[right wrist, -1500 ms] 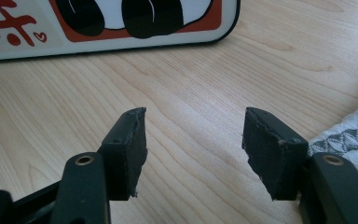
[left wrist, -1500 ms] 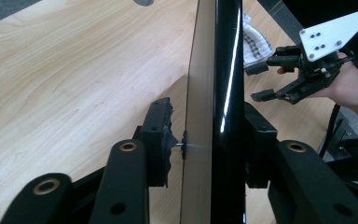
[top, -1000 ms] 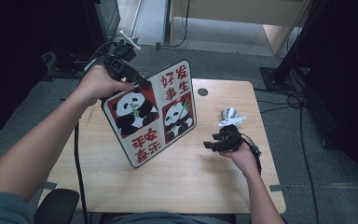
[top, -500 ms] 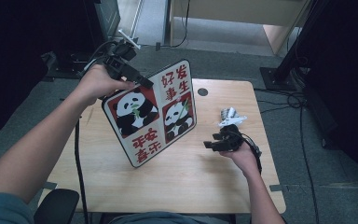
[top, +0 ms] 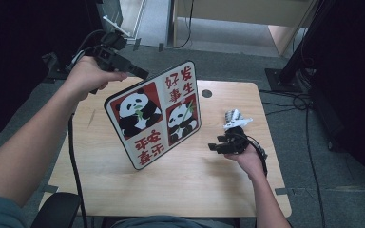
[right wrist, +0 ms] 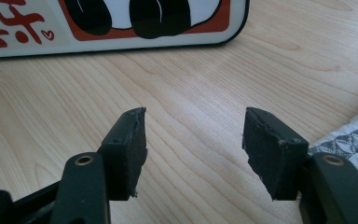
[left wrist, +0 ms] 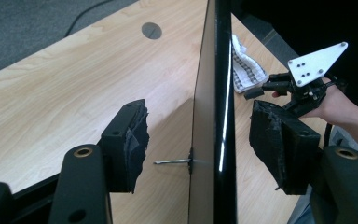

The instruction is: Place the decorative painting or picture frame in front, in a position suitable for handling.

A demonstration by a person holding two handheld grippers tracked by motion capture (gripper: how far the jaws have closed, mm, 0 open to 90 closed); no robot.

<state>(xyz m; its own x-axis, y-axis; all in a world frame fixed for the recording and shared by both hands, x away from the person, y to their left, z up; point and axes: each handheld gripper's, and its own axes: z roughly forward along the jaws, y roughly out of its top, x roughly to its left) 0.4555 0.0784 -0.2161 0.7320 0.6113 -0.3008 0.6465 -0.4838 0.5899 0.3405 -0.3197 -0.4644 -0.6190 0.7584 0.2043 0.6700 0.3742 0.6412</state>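
The left gripper (left wrist: 200,154) has just spread its jaws; the thin, black-edged panda picture board (left wrist: 214,93) stands between them, untouched. The right gripper (right wrist: 193,149) holds its jaws spread over bare wooden table (right wrist: 191,84), the board beyond them.

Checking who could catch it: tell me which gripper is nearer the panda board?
Left. The left gripper is open, straddling the panda board's top edge; the right gripper rests open on the table, off to the board's side.
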